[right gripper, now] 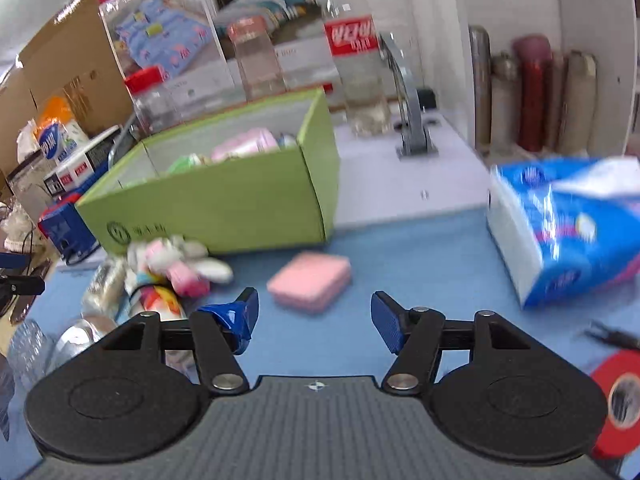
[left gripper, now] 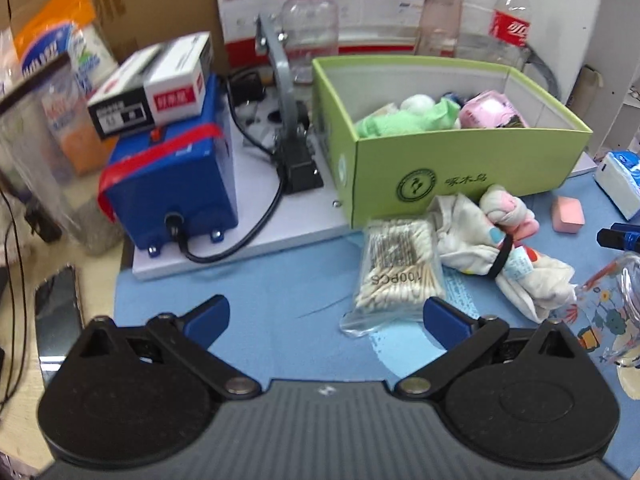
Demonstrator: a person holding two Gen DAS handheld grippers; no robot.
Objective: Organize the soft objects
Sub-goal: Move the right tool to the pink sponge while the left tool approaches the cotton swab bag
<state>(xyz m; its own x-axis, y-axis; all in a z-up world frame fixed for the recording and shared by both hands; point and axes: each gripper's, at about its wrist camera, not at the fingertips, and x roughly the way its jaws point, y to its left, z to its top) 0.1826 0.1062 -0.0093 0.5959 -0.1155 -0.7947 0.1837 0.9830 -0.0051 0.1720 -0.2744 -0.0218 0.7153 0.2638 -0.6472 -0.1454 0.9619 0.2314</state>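
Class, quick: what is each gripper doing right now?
Left gripper: open, holding nothing.
Right gripper: open, holding nothing.

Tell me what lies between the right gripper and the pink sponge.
Only bare blue mat separates the right gripper from the pink sponge, seen in the right wrist view.

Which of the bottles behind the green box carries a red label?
The red-capped clear bottle on the right, also seen from the right wrist. The wide jar and pink-lidded bottle show no label.
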